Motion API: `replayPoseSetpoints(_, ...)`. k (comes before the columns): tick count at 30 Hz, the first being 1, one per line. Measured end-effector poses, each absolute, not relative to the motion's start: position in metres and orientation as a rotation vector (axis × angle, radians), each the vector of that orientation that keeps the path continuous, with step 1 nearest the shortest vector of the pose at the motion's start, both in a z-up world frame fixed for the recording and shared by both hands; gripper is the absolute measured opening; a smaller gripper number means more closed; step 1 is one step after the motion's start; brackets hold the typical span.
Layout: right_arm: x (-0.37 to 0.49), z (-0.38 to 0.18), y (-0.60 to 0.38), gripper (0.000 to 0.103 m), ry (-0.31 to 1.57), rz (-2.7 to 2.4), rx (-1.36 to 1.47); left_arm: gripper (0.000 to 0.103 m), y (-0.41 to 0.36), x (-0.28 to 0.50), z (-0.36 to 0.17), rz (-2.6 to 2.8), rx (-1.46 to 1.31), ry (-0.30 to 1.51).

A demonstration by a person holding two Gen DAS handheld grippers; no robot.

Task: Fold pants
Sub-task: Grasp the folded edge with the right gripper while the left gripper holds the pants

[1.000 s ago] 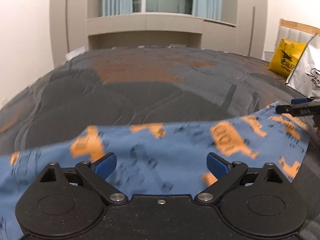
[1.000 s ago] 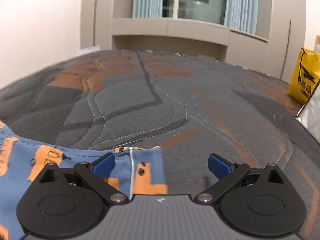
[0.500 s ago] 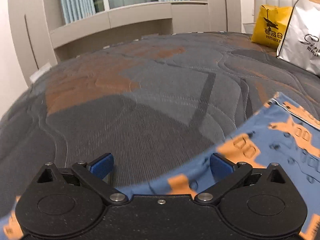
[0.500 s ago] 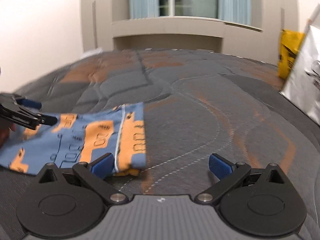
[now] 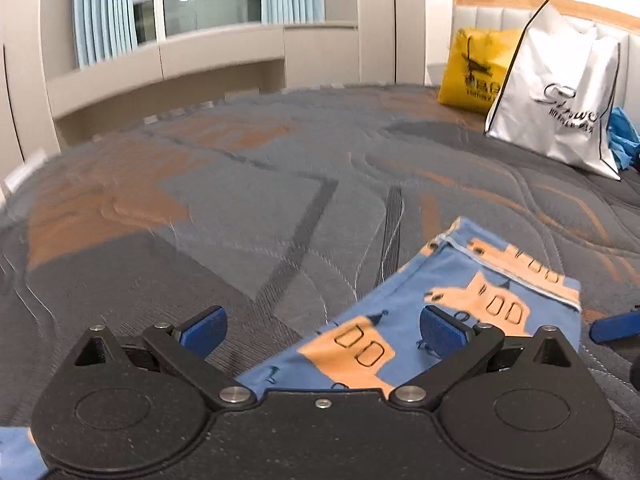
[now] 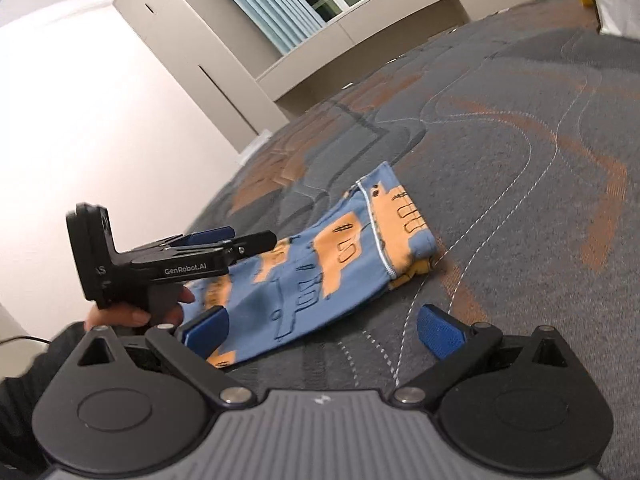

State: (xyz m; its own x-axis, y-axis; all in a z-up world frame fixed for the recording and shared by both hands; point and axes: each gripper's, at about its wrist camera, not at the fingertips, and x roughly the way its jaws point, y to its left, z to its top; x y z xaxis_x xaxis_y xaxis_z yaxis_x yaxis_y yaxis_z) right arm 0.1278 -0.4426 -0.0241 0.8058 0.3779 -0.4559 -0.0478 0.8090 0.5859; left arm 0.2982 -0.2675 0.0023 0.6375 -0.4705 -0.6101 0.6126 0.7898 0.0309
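Note:
The blue pants with orange vehicle prints (image 5: pixel 452 312) lie flat on the grey and orange mattress (image 5: pixel 240 208), folded lengthwise; in the right wrist view the pants (image 6: pixel 320 264) stretch from the left toward a hemmed end at centre. My left gripper (image 5: pixel 320 330) is open and empty, hovering over the pants' near edge; it also shows from the side in the right wrist view (image 6: pixel 240 240), above the pants' left part. My right gripper (image 6: pixel 322 330) is open and empty, raised and tilted, just in front of the pants. A blue fingertip (image 5: pixel 612 326) of it shows at the left view's right edge.
A white shopping bag (image 5: pixel 560 96) and a yellow bag (image 5: pixel 472 68) stand at the headboard, far right. Blue fabric (image 5: pixel 622 140) lies behind the white bag. Beige cabinets (image 5: pixel 200 60) and a window run along the far side; a white wall (image 6: pixel 100 112) borders the left.
Both grippers have let go of the pants and pulled back. The left gripper turned right; the right gripper rose and tilted left, now seeing the whole folded pants and the left gripper.

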Motion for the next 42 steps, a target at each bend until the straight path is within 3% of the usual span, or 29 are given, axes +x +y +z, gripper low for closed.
replayPoseSetpoints(3, 0.135, -0.025, -0.443, 0.100, 0.585, 0.182, 0.623, 0.102, -0.267, 0.308, -0.011, -0.577, 0.220, 0.695)
replayPoseSetpoints(6, 0.142, -0.025, -0.444, 0.088, 0.565, 0.116, 0.669, 0.102, -0.260, 0.315, -0.009, -0.568, 0.176, 0.705)
replayPoseSetpoints(9, 0.148, -0.031, -0.449, 0.065, 0.540, 0.036, 0.751, 0.102, -0.252, 0.314, 0.002, -0.582, 0.138, 0.686)
replayPoseSetpoints(11, 0.148, -0.034, -0.451, 0.043, 0.530, -0.032, 0.779, 0.102, -0.245, 0.312, 0.011, -0.606, 0.086, 0.675)
replayPoseSetpoints(13, 0.147, -0.037, -0.454, 0.028, 0.517, -0.074, 0.816, 0.102, -0.237, 0.308, 0.019, -0.646, 0.006, 0.672)
replayPoseSetpoints(16, 0.147, -0.032, -0.445, 0.016, 0.504, -0.104, 0.712, 0.102, -0.227, 0.307, 0.028, -0.702, -0.153, 0.688)
replayPoseSetpoints(23, 0.135, 0.006, -0.362, 0.015, 0.385, -0.110, 0.099, 0.102, -0.230, 0.316, 0.031, -0.883, -0.486, 0.826)
replayPoseSetpoints(31, 0.144, -0.009, -0.279, 0.014, 0.380, -0.128, -0.377, 0.098, -0.287, 0.328, 0.026, -0.937, -0.362, 0.983)
replayPoseSetpoints(36, 0.153, -0.015, -0.272, 0.014, 0.397, -0.119, -0.420, 0.087, -0.301, 0.335, 0.017, -0.917, -0.317, 1.036)
replayPoseSetpoints(39, 0.151, -0.016, -0.274, 0.014, 0.401, -0.112, -0.416, 0.075, -0.302, 0.336, 0.014, -0.882, -0.298, 1.040)
replayPoseSetpoints(42, 0.151, -0.017, -0.274, 0.014, 0.401, -0.107, -0.412, 0.051, -0.298, 0.337, 0.011, -0.851, -0.313, 1.034)
